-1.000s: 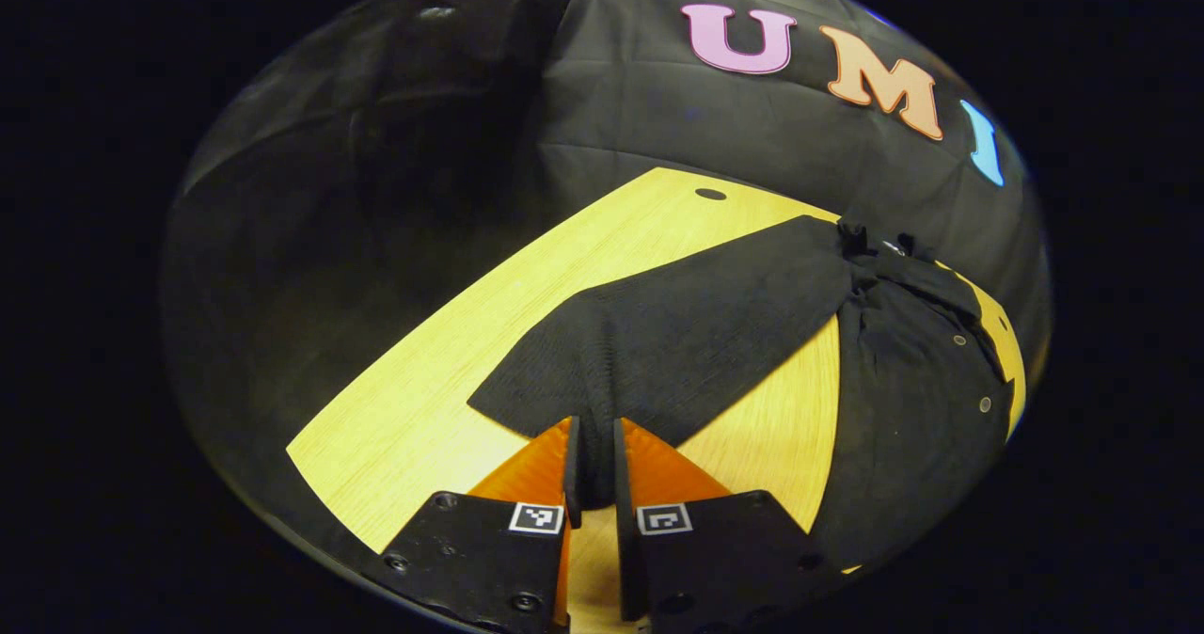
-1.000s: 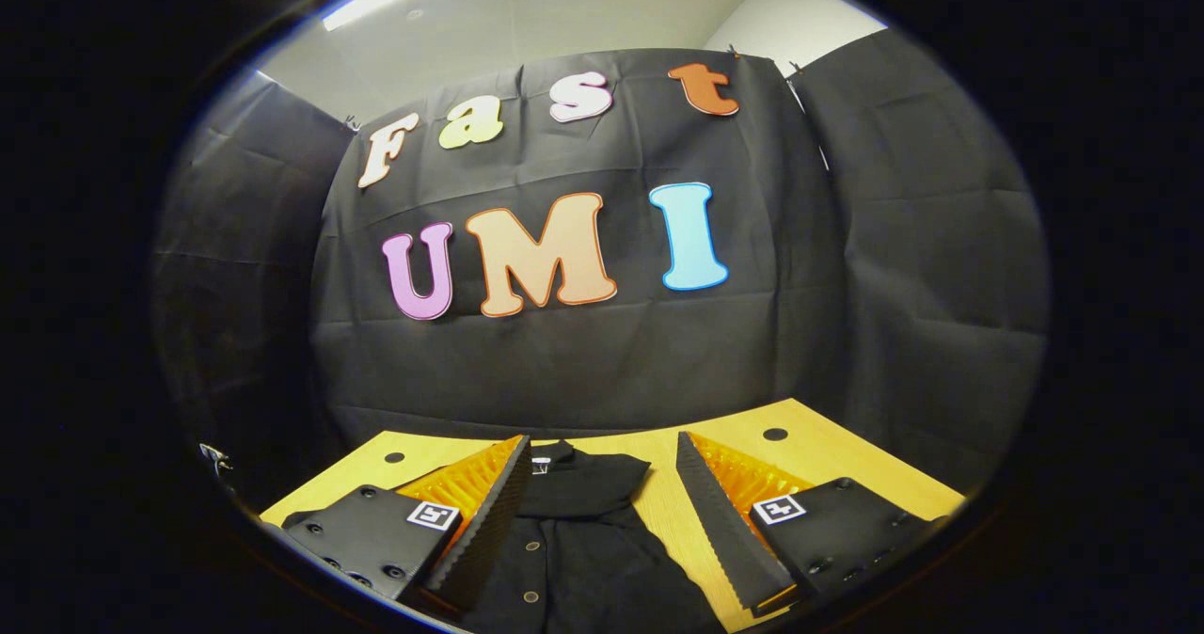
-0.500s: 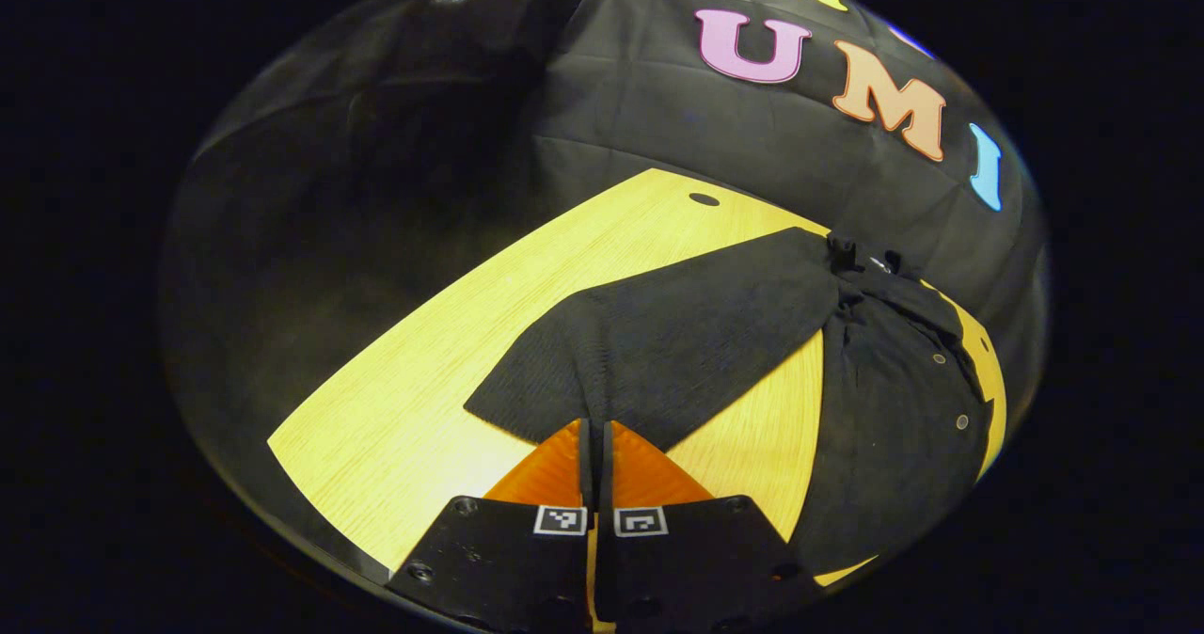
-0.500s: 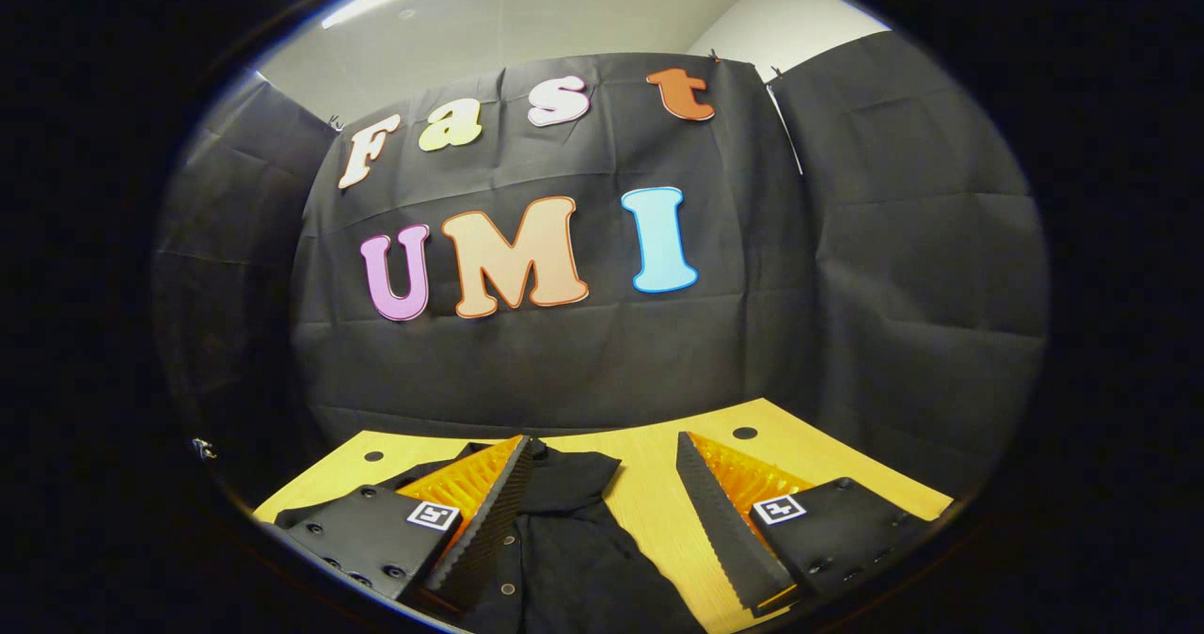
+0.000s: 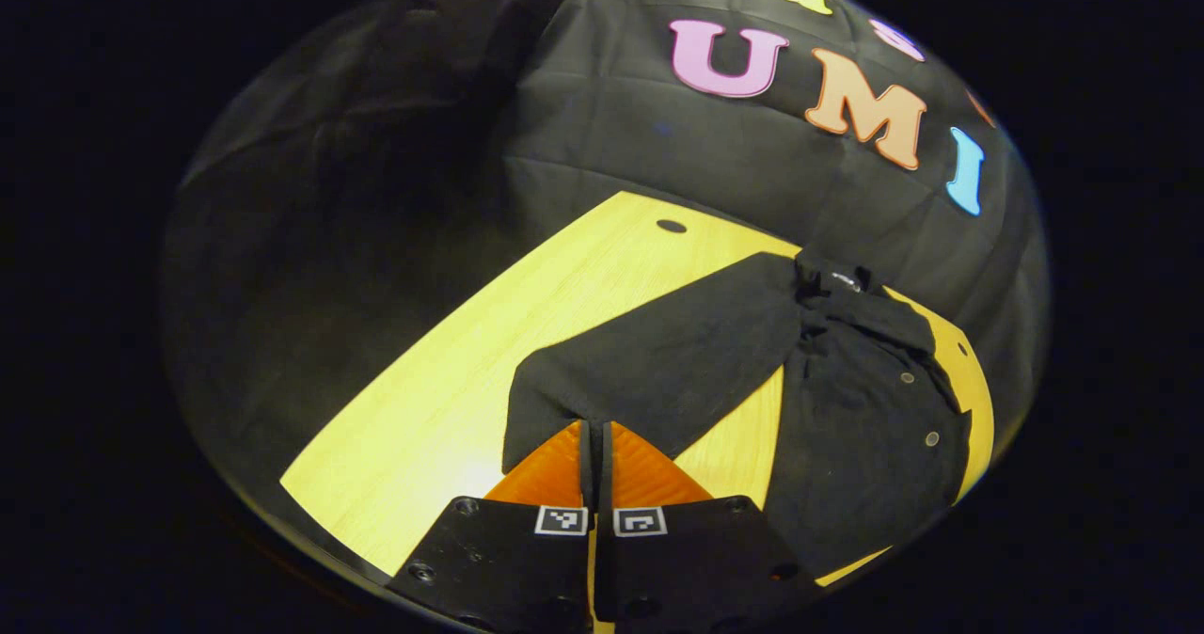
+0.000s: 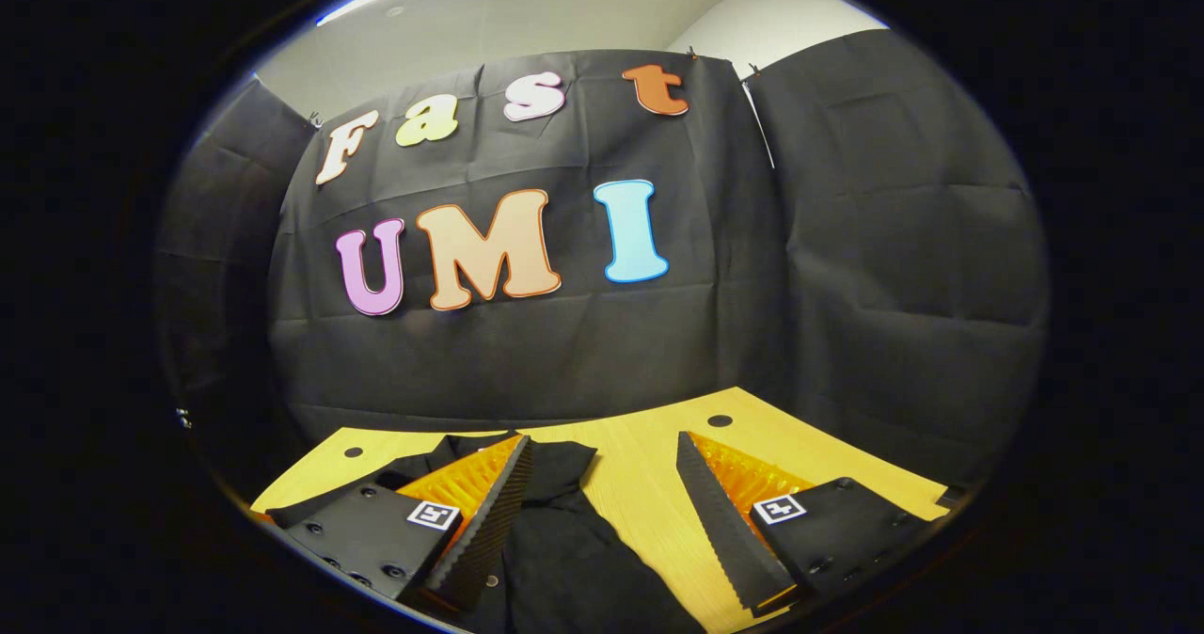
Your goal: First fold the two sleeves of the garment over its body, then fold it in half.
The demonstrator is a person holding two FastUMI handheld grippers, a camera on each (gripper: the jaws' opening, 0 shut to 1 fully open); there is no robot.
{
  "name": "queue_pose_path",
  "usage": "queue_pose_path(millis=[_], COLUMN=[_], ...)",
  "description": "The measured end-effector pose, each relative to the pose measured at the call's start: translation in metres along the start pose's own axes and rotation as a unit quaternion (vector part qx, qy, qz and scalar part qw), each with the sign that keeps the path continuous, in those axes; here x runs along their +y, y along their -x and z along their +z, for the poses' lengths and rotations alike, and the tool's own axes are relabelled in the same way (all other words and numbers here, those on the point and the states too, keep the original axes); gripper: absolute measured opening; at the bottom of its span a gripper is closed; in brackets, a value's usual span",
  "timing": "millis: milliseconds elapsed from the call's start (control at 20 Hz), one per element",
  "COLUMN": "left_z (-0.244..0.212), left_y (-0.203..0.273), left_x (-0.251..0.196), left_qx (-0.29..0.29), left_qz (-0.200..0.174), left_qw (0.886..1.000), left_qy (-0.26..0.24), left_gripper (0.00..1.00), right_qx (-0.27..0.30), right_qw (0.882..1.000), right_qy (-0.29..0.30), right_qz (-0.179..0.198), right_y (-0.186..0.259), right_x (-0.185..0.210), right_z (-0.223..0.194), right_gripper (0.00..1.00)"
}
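A black button-front garment [image 5: 865, 427] lies on the yellow wooden table [image 5: 442, 408]. Its sleeve [image 5: 658, 371] stretches from the collar toward my left gripper [image 5: 595, 427], which is shut on the sleeve's cuff, lifted a little off the table. In the right gripper view the garment's body [image 6: 574, 559] and collar sit low between the fingers of my right gripper [image 6: 602, 446], which is open above it with nothing held.
The table [image 6: 649, 483] has small round holes near its far corners [image 5: 671, 226] [image 6: 720, 420]. Black cloth walls close in behind and beside it. Bare wood shows left of the sleeve and right of the garment.
My left gripper closed on the sleeve cuff, then drew it rightward toward the garment's body, folding the cuff corner. The right gripper drifted slightly right, staying open.
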State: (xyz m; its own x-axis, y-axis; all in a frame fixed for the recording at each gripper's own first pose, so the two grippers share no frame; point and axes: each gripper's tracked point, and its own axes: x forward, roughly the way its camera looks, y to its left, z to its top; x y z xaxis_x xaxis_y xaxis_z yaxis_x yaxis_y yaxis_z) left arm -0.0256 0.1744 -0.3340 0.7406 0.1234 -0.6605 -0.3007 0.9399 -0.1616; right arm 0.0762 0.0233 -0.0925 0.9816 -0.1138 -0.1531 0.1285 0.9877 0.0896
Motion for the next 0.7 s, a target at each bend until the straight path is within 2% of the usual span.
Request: queue_pose_path(millis=[300, 350, 500, 550, 700], left_z=[0.059, 0.065, 0.091, 0.101, 0.125], left_y=[0.005, 0.006, 0.008, 0.009, 0.006], left_x=[-0.037, -0.045, -0.07, -0.08, -0.106], left_qx=[-0.06, -0.066, -0.088, -0.098, -0.12], left_qz=[-0.035, -0.042, -0.061, -0.067, -0.088], left_qw=[0.997, 0.996, 0.993, 0.991, 0.987], left_qy=[-0.027, -0.035, -0.053, -0.055, -0.06], left_gripper=[0.0, 0.0, 0.0, 0.0, 0.0], right_qx=[-0.005, -0.008, -0.017, -0.018, -0.015], right_qw=[0.999, 0.999, 0.998, 0.998, 0.998], right_qy=[-0.028, -0.032, -0.027, -0.022, -0.022], right_qz=[-0.018, -0.024, -0.049, -0.054, -0.058], right_y=[0.002, 0.004, 0.008, 0.01, 0.015], right_x=[-0.024, -0.03, -0.054, -0.061, -0.075], right_z=[0.004, 0.006, 0.011, 0.012, 0.013], right_gripper=[0.97, 0.94, 0.93, 0.97, 0.97])
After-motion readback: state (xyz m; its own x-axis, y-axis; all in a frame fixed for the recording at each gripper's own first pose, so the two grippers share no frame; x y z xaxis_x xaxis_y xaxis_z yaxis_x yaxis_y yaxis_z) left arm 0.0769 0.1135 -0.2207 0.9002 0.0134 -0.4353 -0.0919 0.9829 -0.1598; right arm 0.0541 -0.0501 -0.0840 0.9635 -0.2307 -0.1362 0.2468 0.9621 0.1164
